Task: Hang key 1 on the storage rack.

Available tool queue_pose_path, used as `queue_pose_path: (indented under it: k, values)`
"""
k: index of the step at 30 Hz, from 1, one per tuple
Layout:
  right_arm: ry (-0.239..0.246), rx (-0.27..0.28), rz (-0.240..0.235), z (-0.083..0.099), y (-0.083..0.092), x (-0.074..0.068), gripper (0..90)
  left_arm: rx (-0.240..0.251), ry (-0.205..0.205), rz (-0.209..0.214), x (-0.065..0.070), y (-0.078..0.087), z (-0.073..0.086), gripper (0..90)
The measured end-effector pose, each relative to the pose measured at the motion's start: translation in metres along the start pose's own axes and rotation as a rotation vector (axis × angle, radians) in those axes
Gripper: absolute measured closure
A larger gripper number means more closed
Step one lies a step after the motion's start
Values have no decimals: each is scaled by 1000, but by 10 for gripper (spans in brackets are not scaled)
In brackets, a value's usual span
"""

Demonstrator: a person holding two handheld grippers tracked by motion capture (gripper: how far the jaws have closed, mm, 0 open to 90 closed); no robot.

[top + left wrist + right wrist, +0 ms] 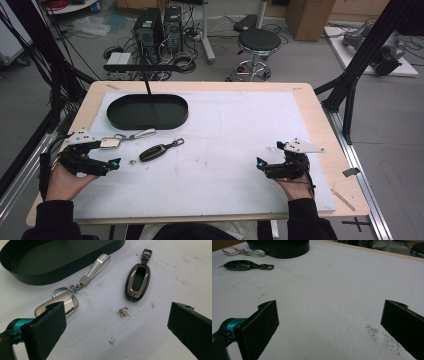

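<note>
A dark key fob lies on the white mat left of centre. A silver key fob with a ring and white strap lies further left, near a black oval tray. My left gripper stands open just in front of both fobs, its left jaw overlapping the silver fob in its own view. Over bare mat at the right, my right gripper is open with nothing between its jaws.
The white mat covers most of a wooden table. A thin black post rises behind the tray. Black frame struts stand at both table sides. A stool and computer towers are on the floor beyond.
</note>
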State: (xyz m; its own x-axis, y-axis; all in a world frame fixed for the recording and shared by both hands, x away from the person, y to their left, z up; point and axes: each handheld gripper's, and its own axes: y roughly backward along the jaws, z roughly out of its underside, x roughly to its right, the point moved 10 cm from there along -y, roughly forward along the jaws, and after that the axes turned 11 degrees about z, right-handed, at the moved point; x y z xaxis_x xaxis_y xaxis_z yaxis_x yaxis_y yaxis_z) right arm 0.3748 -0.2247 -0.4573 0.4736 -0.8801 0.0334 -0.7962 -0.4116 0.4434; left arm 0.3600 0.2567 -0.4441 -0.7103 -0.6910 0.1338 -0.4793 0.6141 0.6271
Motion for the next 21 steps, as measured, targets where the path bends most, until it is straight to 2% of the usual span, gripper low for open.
queue_pose_path:
  k: [12,21]
  values:
    - [10,-21,-2,4,-1,-3,7,-55,-35,15,-2,-13,-21,25]
    - [20,-29,-3,6,-2,-3,7,-100,-29,33,-12,-27,-29,25]
